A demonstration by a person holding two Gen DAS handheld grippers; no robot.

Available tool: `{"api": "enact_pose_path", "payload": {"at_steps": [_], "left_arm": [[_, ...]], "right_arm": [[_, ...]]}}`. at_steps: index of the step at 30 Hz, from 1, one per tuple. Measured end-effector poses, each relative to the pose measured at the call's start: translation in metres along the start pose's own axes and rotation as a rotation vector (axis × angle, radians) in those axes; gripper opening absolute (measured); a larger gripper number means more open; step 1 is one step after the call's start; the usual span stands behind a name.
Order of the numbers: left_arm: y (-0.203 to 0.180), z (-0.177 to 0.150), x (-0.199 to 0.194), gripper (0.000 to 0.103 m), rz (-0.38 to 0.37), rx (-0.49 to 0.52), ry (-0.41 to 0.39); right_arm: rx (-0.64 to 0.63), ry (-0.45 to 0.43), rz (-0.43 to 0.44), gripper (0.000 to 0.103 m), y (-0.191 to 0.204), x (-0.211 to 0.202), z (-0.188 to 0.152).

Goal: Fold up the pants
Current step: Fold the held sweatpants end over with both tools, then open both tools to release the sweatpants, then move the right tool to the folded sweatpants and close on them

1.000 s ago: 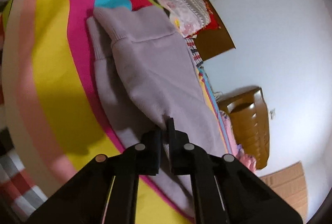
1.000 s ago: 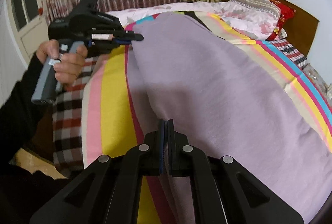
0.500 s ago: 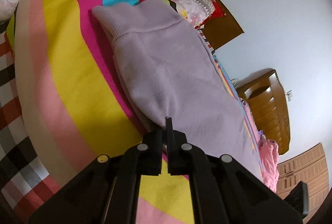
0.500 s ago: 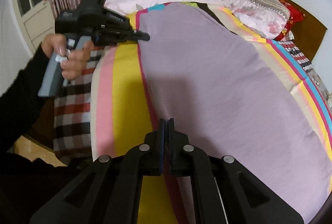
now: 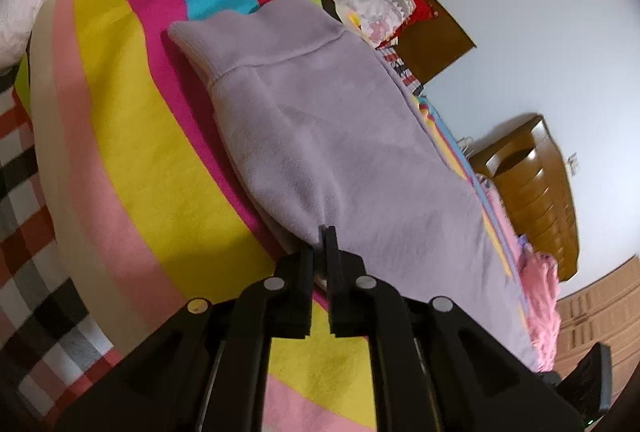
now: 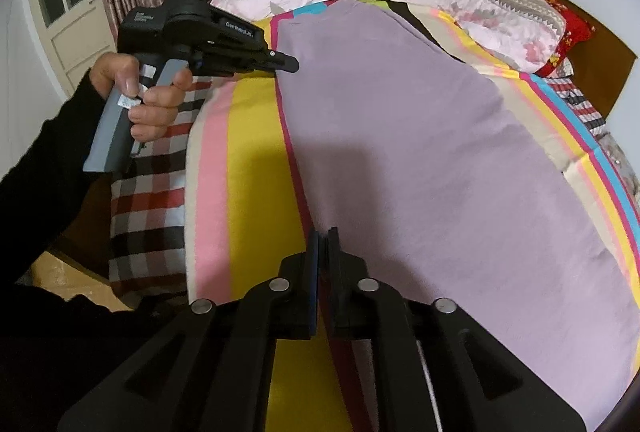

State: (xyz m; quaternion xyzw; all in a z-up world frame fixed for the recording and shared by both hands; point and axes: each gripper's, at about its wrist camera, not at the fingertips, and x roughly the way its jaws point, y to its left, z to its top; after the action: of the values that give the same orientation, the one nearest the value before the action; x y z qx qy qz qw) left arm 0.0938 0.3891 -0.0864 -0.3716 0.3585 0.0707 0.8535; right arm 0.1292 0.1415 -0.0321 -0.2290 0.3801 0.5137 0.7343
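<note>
Across the striped blanket (image 6: 248, 168) the lilac sweatpants (image 6: 440, 168) lay flat, already doubled lengthwise leg over leg, their ribbed cuff (image 5: 224, 44) toward the far end of the bed in my left view; a second before, the near edge of the cloth had been lifted in a soft ridge between my two tools, and half a second on it had come down smooth against the blanket. My right gripper (image 6: 323, 238) had been pinched tight on that edge, and now its jaws were opening, a narrow gap showing with the hem lying just under the tips and no longer squeezed; my left gripper (image 5: 322, 238) sat with its jaws all but together at the pants' edge, a sliver of cloth between the pads, and I judged it pinched there though beginning to ease. I read this as the lengthwise fold being set down and let go, so the next job would be to take cuff or waist and bring one end over the other. As for writing, the side of the left tool, seen from my right camera, carried white lettering that read roughly "GenRobot.AI" (image 6: 239, 28); a small white sticker on its grey handle (image 6: 112, 136) was too small for me to read.
</note>
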Motion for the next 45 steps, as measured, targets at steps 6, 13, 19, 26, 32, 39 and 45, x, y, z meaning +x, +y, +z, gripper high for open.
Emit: {"api": "enact_pose_path", "payload": {"at_steps": [6,13,19,26,32,39,45], "left_arm": [[0.000,0.007,-0.034,0.098,0.070,-0.009,-0.120],[-0.039,0.053,-0.053,0.098,0.074,0.092,-0.237],[-0.063,0.067,0.031,0.101,0.188,0.212,-0.071],[-0.067,0.048,0.055,0.101,0.398,0.310,-0.003],[-0.130,0.002,0.020,0.101,0.284,0.389,-0.009],[-0.232,-0.096,0.050,0.101,0.037,0.595,0.233],[-0.307,-0.172,0.073,0.101,-0.046,0.816,0.293]], "right_arm": [[0.052,-0.048,0.032,0.077,-0.003,-0.020,-0.008],[0.193,-0.164,-0.133,0.077,-0.063,-0.042,0.016],[0.319,0.075,-0.286,0.084,-0.092,0.006,0.009],[0.370,0.016,-0.239,0.088,-0.086,-0.029,-0.021],[0.491,-0.140,-0.349,0.088,-0.106,-0.105,-0.065],[0.900,-0.329,-0.595,0.089,-0.142,-0.225,-0.197],[1.332,-0.570,-0.730,0.089,-0.101,-0.330,-0.361]]}}
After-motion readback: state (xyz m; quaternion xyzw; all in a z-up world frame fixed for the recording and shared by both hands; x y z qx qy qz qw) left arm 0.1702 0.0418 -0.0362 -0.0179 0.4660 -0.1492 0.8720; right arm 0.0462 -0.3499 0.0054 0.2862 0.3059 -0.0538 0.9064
